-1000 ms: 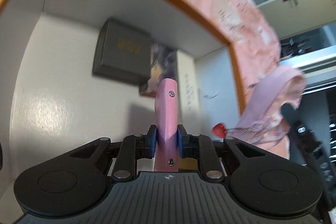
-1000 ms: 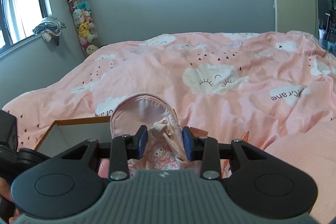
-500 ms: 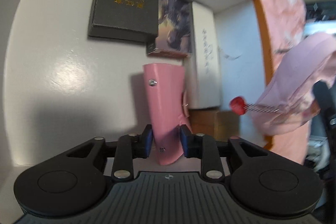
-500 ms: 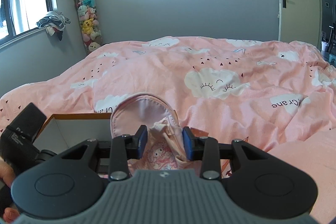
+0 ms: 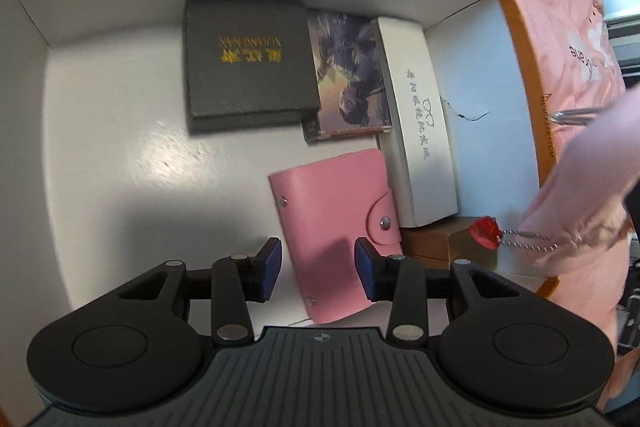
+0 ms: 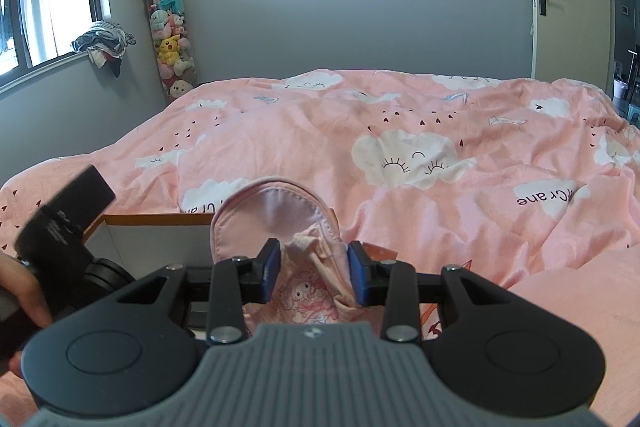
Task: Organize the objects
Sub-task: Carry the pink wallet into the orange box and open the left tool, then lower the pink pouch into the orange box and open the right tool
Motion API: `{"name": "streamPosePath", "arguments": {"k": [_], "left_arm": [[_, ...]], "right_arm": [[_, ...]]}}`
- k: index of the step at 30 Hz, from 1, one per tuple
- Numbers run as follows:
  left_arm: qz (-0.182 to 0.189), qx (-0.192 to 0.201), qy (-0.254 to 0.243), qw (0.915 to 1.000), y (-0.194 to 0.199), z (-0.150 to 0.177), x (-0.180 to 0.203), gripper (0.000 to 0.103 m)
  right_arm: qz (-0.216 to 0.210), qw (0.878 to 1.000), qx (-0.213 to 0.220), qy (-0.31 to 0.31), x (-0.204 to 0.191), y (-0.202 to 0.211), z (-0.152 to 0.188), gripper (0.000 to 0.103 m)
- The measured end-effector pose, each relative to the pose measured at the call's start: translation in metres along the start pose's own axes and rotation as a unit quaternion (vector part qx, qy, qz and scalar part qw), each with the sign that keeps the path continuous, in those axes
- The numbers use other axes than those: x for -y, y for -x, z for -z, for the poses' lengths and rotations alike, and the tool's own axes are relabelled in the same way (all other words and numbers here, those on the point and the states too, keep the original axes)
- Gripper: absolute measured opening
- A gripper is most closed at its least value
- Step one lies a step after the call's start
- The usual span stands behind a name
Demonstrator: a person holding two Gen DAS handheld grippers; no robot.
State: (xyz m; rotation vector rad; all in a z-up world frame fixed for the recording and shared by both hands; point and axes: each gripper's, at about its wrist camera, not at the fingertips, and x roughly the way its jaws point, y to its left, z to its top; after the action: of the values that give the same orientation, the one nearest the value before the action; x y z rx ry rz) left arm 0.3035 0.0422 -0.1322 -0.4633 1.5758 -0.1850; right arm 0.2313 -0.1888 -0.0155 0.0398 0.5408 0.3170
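Left gripper [image 5: 318,269] hides the pink wallet's [image 5: 332,223] lower edge, jaws opening.

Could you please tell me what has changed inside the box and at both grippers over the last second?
The left gripper has let go of the pink wallet: clamped upright a second ago, it tipped over and now lies flat on the box floor beside the white case, with the jaws opening clear of it. The right gripper still clamps the pink pouch. The grey case has not moved.

box [image 5: 100,155] | wallet [image 5: 332,227] inside | glasses case [image 5: 420,131] right of wallet
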Motion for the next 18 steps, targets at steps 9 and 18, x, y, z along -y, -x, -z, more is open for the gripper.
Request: {"name": "streamPosePath", "arguments": {"k": [9,18], "left_arm": [[-0.006,0.000,-0.010,0.9999,-0.011,-0.006,0.007,0.045],[0.039,0.079,-0.045,0.9951,0.025,0.009,0.002,0.045]], "right_arm": [[0.000,1.000,-0.001,-0.003,0.000,0.001,0.000,0.039],[-0.014,0.999,-0.019,-0.034,0.000,0.005,-0.005,0.039]]}}
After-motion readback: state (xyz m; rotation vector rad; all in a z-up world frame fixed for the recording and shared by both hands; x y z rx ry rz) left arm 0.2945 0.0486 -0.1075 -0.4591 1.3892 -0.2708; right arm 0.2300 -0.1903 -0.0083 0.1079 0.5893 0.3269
